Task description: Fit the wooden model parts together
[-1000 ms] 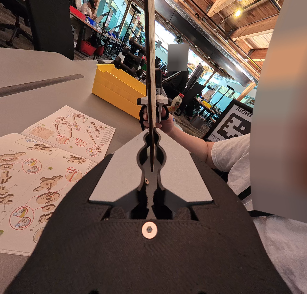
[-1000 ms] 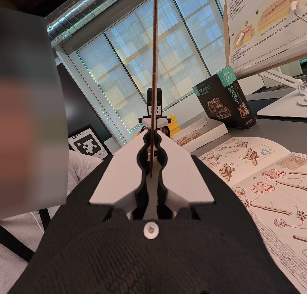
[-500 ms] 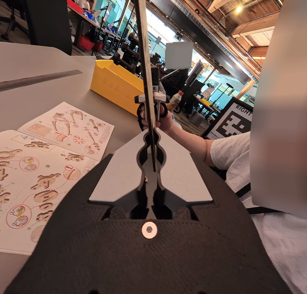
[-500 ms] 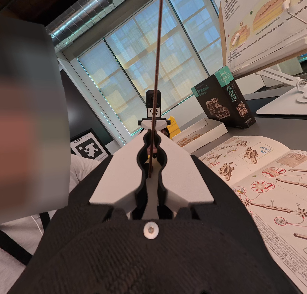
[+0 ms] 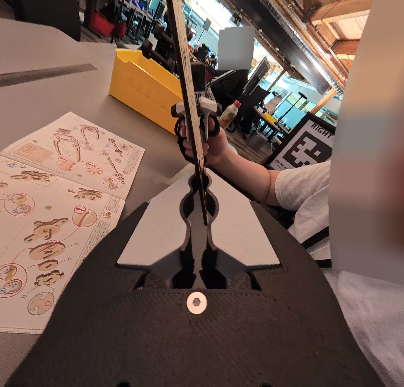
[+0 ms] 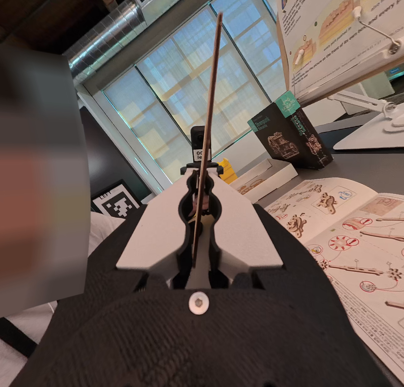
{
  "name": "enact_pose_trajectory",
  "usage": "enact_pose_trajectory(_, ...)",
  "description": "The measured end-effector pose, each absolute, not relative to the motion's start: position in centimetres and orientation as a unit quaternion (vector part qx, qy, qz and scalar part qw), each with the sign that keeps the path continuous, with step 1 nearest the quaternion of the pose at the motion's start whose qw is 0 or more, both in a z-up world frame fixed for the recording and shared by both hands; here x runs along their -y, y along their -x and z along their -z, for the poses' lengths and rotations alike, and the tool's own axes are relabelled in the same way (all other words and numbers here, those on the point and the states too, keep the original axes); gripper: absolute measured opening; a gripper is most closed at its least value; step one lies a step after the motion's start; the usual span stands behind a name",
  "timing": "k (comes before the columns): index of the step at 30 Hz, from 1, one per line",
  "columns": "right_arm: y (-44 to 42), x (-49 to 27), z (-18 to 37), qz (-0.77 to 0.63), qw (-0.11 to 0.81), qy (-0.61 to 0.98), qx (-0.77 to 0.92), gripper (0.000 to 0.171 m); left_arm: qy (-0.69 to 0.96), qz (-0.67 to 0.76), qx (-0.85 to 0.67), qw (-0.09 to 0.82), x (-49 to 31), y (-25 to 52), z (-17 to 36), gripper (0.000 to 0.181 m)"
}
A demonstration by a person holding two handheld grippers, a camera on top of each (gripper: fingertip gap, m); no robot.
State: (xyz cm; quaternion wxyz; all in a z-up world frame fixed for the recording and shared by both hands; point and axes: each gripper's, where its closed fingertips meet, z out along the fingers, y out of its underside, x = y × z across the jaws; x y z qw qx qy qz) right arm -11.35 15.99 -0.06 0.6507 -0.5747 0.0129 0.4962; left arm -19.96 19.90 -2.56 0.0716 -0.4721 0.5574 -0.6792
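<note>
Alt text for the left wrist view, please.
The left gripper is shut on a thin wooden sheet seen edge-on, tilted left, with the right gripper clamping its far side. An open instruction booklet and yellow bin sit on the grey table.

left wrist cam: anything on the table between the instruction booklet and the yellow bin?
Nothing: in the left wrist view the table is bare grey between the instruction booklet and the yellow bin.
</note>
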Motion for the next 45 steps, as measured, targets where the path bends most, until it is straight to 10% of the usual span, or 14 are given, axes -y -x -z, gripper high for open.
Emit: enact_pose_trajectory(45,12.9,-14.3,-2.0,-0.441,0.698,0.560,0.071,0.001,0.431,0.694,-0.564,0.118,-19.7,20.4,1.3,0.001)
